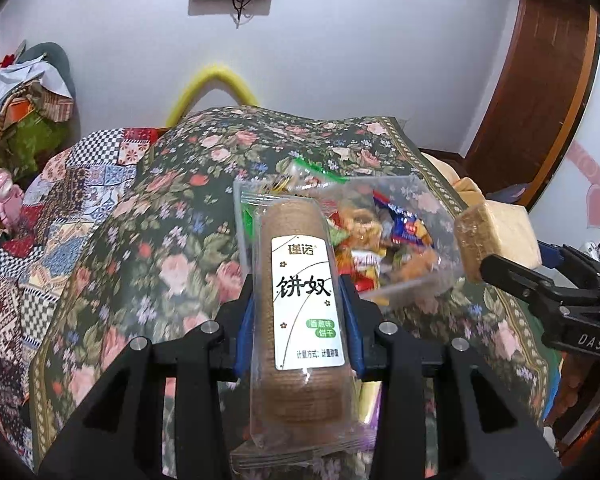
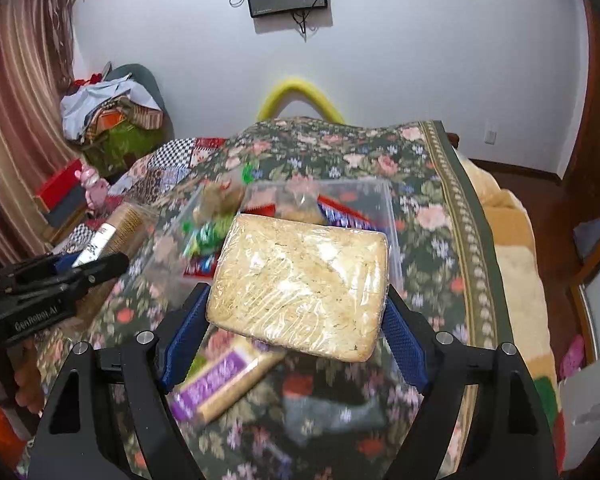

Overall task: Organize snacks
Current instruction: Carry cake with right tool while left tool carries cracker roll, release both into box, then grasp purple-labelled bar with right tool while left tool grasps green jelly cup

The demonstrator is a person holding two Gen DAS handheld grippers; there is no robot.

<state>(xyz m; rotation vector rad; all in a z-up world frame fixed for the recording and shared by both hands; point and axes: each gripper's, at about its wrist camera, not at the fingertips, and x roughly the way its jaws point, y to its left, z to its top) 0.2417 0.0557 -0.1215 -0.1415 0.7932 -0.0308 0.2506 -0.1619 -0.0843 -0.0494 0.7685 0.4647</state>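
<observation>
Floral bedspread (image 1: 148, 240) carries clear bin (image 1: 432, 200); left claw (image 1: 300, 312) clamps biscuit sleeve (image 1: 300, 264), right claw (image 2: 296, 312) clamps wrapped cake (image 2: 300, 276), both likely bin-bound.

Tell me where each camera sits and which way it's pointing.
Left wrist: on the left gripper, looking forward over its clamped biscuit sleeve to the clear snack bin; right gripper shows at right.
Right wrist: on the right gripper, over its wrapped noodle block; left gripper shows at left.
Shared: bin, floral blanket, yellow loop.
</observation>
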